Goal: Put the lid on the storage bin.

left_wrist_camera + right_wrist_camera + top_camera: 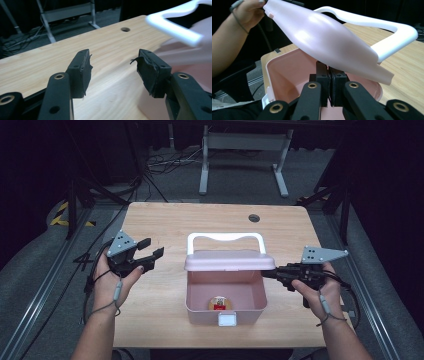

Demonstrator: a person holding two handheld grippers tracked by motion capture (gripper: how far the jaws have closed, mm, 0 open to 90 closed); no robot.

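Nearest to us in the high view, at about six o'clock on the table (160, 320), stands the pink box (226, 312), with a white latch (226, 320) on its front wall and a small round item with a red patch (219, 303) lying on its floor. We cannot tell what that item is. At about three o'clock of the box, our right gripper (267, 273) reaches in to the lid's right edge; in the right gripper view its jaws are pressed together just under the lid (329, 42), though we cannot tell whether any of the lid's edge is pinched between them or whether they merely prop it from below. The lid is raised and tilted back over the rear half of the box, so the front half lies open. At about nine o'clock, well apart from the box, our left gripper (151, 254) is held above the bare tabletop with its jaws spread wide and nothing between them; its worn pads (85, 70) show clearly in the left gripper view. Farther off, at twelve o'clock, the white handle (225, 238) stands up behind the lid, and beyond it a round hole (254, 218) sits near the table's far edge. We judge that the lid is partway through its swing, whether opening or closing, and that the free left gripper has no share in it yet.
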